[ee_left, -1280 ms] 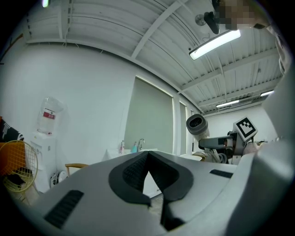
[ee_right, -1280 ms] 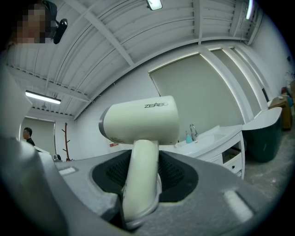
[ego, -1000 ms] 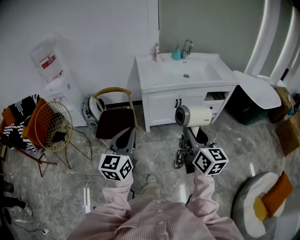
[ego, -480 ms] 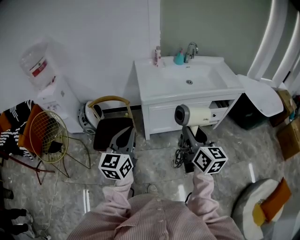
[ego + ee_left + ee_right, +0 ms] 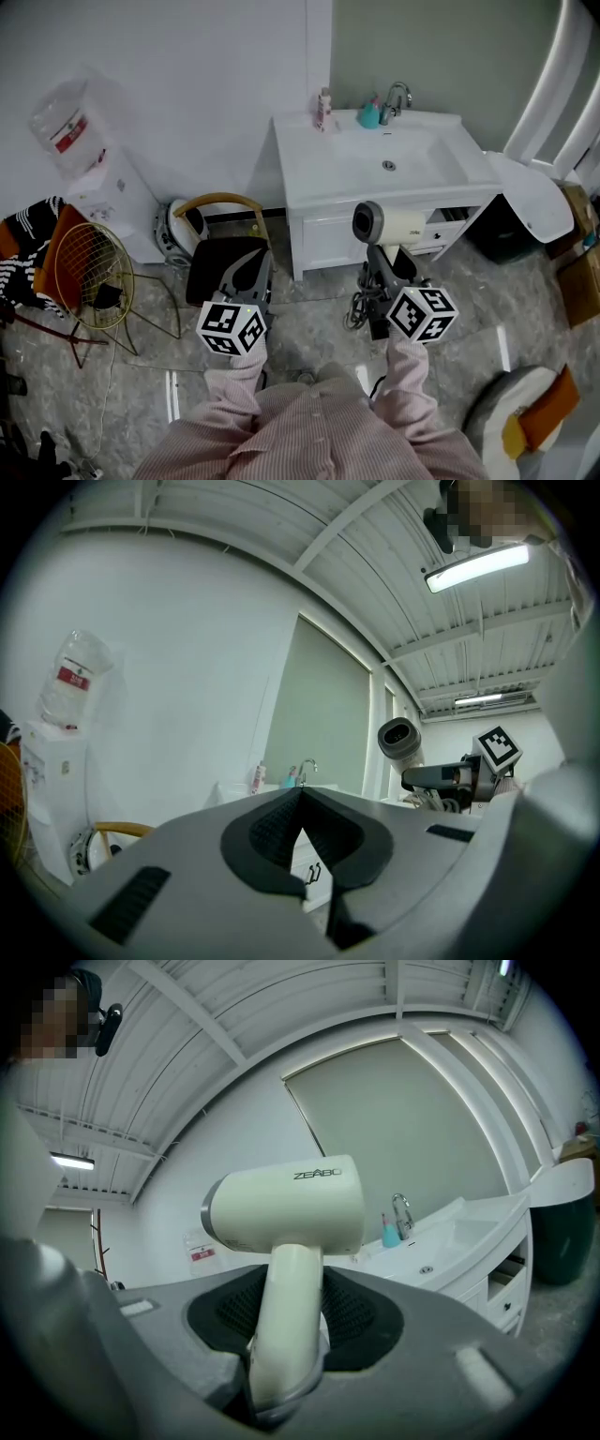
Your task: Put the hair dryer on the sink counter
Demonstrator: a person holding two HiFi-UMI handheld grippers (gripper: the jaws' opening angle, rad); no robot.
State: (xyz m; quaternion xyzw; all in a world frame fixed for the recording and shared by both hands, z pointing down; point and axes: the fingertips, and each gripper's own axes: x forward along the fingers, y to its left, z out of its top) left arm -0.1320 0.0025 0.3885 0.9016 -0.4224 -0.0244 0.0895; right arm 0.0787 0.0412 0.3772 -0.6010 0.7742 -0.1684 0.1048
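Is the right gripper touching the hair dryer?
Touching. The right gripper view shows the right gripper with its jaws closed on the handle of the hair dryer, one jaw on each side, with no gap.

I'm watching the sink counter (image 5: 319,169) sitting just ahead of my right gripper (image 5: 382,261), with a pink bottle (image 5: 324,109), a teal bottle (image 5: 369,114) and a tap (image 5: 397,96) lining its far edge. A chair (image 5: 225,255) is standing on the marble floor (image 5: 309,314) right before my left gripper (image 5: 251,267).
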